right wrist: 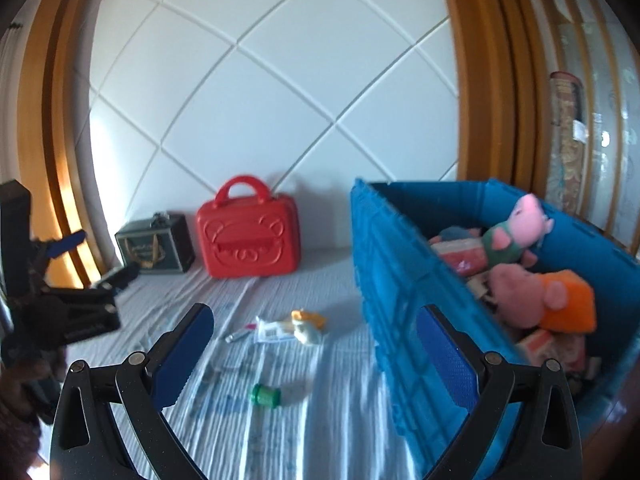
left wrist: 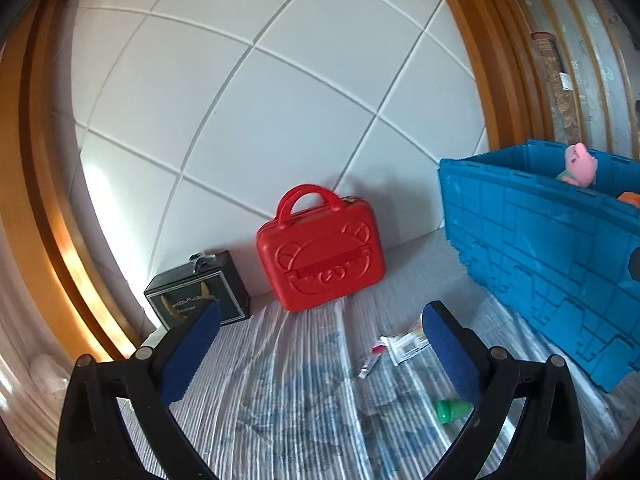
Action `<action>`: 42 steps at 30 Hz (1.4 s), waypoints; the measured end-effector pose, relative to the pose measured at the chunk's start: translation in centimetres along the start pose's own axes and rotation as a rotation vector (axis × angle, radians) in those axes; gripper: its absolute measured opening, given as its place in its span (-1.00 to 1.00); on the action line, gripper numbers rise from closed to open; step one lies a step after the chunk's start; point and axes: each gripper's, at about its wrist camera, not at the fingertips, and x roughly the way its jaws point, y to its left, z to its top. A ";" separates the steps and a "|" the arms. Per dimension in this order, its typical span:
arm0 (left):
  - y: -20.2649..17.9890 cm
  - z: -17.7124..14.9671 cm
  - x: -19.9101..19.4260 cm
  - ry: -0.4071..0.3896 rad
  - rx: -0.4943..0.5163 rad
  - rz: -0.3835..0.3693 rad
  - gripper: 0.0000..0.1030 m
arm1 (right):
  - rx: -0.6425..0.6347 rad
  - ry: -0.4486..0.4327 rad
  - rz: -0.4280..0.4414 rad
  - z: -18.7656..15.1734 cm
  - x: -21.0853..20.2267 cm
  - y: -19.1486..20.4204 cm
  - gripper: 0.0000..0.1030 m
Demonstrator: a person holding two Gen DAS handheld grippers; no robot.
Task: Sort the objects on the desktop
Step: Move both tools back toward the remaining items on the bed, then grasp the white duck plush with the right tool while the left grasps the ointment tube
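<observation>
White quilted wall panel [left wrist: 280, 100], wooden frame [left wrist: 480, 60]

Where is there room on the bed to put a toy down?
Bare cover lies between the red case and the little pile of packets, and nearer than the green cap. The blue crate is crowded with plush toys.

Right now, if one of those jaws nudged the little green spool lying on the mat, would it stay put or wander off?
The green spool lies on its side and looks round, so it would probably roll rather than slide. It seems small and plastic, likely light, so a slight touch may send it off. The ridged mat might slow it a little.
</observation>
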 end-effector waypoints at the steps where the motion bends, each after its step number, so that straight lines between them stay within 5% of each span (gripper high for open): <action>1: 0.7 -0.6 0.7 0.006 -0.010 0.008 0.99 | 0.000 0.020 0.020 -0.3 1.4 0.2 0.99; 13: 3.7 -6.2 9.5 0.195 -0.044 0.030 0.99 | -0.074 0.234 0.139 -4.0 17.2 1.3 0.99; 17: 2.4 -7.4 13.7 0.246 -0.017 -0.025 0.99 | -0.099 0.300 0.156 -5.7 22.7 1.7 0.96; 21: 0.3 -9.1 18.6 0.324 0.010 -0.094 0.99 | -0.100 0.417 0.146 -8.1 29.8 1.8 0.63; 26: -2.8 -11.1 24.7 0.405 0.084 -0.269 0.99 | -0.055 0.508 0.127 -10.3 36.5 0.4 0.40; 29: -4.1 -11.8 28.2 0.437 0.118 -0.363 0.99 | -0.048 0.524 0.135 -10.5 38.3 -0.2 0.36; 32: -4.9 -13.0 31.6 0.504 0.123 -0.457 0.69 | -0.058 0.529 0.137 -10.6 39.4 -0.3 0.36; 34: -5.3 -14.0 33.4 0.553 0.151 -0.481 0.43 | -0.054 0.539 0.144 -10.7 39.8 -0.6 0.36; 42: -5.3 -15.3 35.7 0.582 0.139 -0.560 0.25 | -0.045 0.556 0.142 -11.2 41.1 -1.0 0.36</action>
